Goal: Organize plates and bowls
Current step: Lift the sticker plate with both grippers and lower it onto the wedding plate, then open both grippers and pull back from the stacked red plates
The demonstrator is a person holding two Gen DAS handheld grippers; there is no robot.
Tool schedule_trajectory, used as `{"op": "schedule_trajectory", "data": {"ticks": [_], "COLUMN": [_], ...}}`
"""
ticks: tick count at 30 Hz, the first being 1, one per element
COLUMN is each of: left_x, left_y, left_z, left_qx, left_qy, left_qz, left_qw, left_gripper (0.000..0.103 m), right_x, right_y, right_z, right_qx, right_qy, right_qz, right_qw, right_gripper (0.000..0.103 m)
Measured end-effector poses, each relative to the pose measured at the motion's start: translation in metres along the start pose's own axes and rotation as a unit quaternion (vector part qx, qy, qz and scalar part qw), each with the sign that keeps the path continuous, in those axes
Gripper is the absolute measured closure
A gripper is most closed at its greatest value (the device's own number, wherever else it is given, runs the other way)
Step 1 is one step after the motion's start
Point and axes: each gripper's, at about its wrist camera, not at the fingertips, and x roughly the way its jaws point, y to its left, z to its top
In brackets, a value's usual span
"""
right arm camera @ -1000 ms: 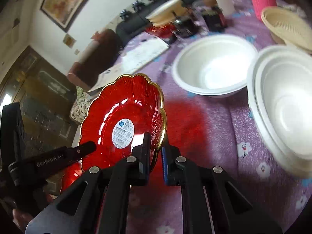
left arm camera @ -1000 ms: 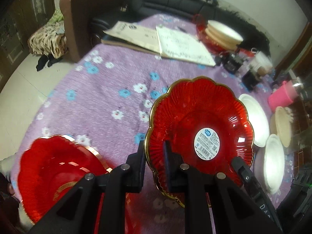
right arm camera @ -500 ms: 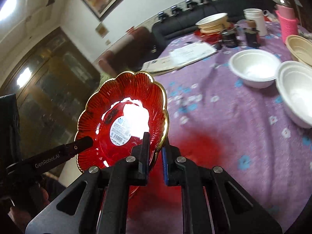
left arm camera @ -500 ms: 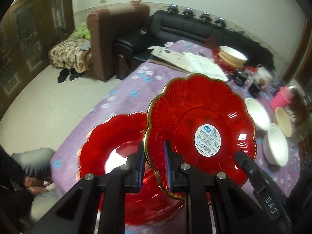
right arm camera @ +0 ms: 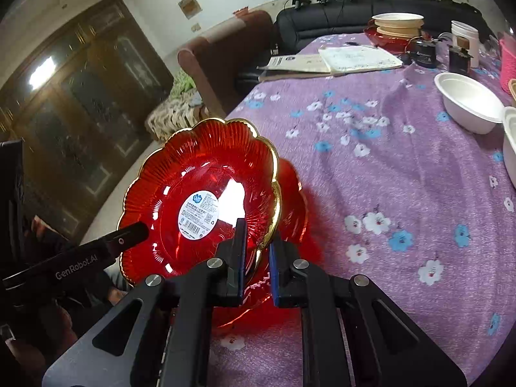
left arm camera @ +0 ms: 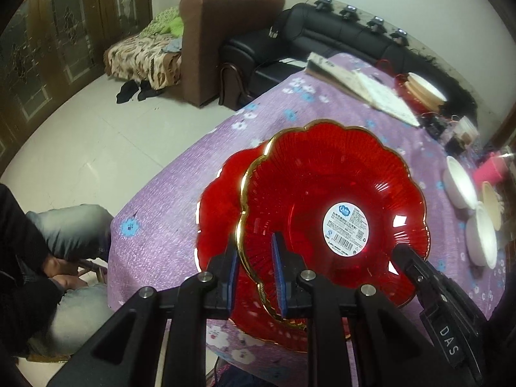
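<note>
Both views are lit softly from overhead, and the room is rendered moderately bright. A hard white glare patch is seen on the red plate (right arm camera: 200, 206) in the right wrist view, just beside its label, with smaller glints scattered over the ribbed surface. A red tint is cast through the plate onto the purple worktop (right arm camera: 403, 167) beside it. A bright reflection is caught in the dark cabinet doors (right arm camera: 42, 72) far behind the plate. Straight lines are bowed by the fisheye lens (most strongly toward the black corners). Slight blur is noted on the cloth's flowers beyond the plate.
</note>
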Motion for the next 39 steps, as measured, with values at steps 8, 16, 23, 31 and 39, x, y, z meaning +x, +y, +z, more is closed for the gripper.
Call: {"op": "schedule_trajectory", "data": {"ticks": [8, 16, 23, 31, 39], "left_x": [0.009, 0.013, -0.004, -0.021, -0.033], "left_y": [0.015, 0.014, 0.02, -0.022, -0.14], "left_z": [-0.004, -0.003, 0.001, -0.003, -0.025], "left_qx": [-0.004, 0.003, 0.004, 0.043, 0.165], "left_qy": [0.015, 0.016, -0.035, -0.062, -0.063], "left_qz": [-0.001, 0.01, 0.091, 0.06, -0.022], "left_qw": [0.9999, 0.9998, 0.9952, 0.9954, 0.984], "left_gripper": [0.084, 0.084, 0.084, 0.084, 0.081], "right_x": [0.014, 0.02, 0.006, -0.033, -0.112], "right_y": [0.007, 0.005, 0.012, -0.02, -0.118], "right_z": [-0.003, -0.002, 0.002, 0.008, 0.007], "right_qx": [-0.008, -0.003, -0.04, -0.029, 0.045], "right_qy": [0.013, 0.02, -0.004, -0.051, -0.146], "right_qz": [-0.012, -0.014, -0.045, -0.059, -0.116], "right_qw": [1.0, 1.0, 0.998, 0.997, 0.981], "right_gripper": [0.092, 0.091, 0.085, 0.085, 0.085]}}
